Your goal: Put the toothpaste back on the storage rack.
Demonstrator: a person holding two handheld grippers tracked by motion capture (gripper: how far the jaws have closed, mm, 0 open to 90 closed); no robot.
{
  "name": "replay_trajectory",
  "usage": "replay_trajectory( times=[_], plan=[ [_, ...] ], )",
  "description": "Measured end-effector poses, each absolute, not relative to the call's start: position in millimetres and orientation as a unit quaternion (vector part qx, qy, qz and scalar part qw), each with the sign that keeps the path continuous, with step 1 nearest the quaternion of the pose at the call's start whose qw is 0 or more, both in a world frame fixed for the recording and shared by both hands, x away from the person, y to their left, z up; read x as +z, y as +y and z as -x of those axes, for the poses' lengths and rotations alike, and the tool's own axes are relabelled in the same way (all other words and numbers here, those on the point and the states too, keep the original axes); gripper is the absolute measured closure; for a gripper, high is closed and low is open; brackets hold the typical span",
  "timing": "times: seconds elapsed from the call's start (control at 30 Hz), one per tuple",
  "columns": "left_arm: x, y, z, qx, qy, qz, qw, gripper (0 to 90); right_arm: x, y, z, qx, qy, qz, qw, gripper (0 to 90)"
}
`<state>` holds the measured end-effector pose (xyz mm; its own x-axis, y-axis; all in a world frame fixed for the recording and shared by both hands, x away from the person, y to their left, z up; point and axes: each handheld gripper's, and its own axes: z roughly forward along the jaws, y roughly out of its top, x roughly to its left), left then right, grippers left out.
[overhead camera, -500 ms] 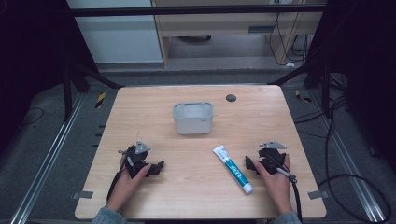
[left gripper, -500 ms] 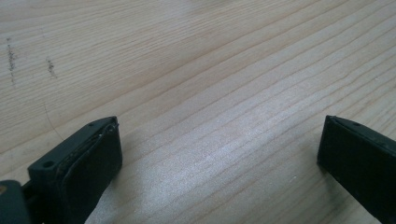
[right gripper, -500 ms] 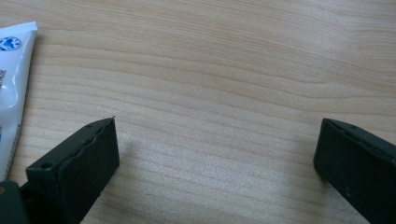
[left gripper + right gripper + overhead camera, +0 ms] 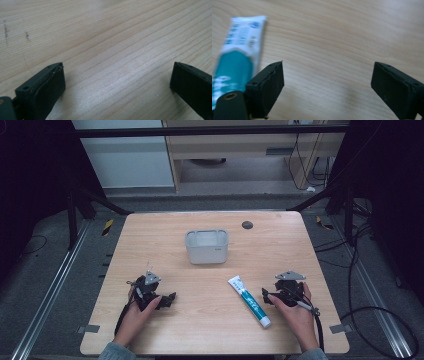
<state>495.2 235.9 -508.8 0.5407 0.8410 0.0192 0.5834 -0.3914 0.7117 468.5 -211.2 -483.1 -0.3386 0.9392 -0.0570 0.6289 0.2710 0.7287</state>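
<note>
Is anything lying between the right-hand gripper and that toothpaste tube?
No. In the high view, only bare table separates the right gripper from the toothpaste tube.

Beside the left jaw of the right tongs [image 4: 327, 82], toothpaste tube [image 4: 235, 57] blurred, print unreadable, lower end cut off by the frame edge. Hidden behind that jaw: part of the tube's teal body. From above, label on the grey tub [image 4: 206, 246] too small to read.

The table [image 4: 210, 285] is evenly lit from above while the surroundings fall dark; the close views show soft sheen and slight blur (the tube [image 4: 235, 57] especially).
</note>
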Motion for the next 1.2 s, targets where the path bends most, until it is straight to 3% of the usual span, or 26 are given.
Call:
replay_trajectory(
  times=[0.2,0.47,1.2],
  plan=[
    [-508.8,235.8,-495.1,0.193,0.439,-0.811,0.334,0.0,-458.9,-189.2,-454.3,0.311,0.787,-0.483,0.224,21.9],
    [-508.8,235.8,-495.0,0.193,0.44,-0.811,0.334,0.0,-455.9,-165.4,-455.4,0.291,0.823,-0.457,0.171,36.3],
    [-508.8,235.5,-495.0,0.194,0.441,-0.81,0.334,0.0,-454.4,-127.4,-474.0,0.251,0.86,-0.424,0.131,49.0]
  ],
)
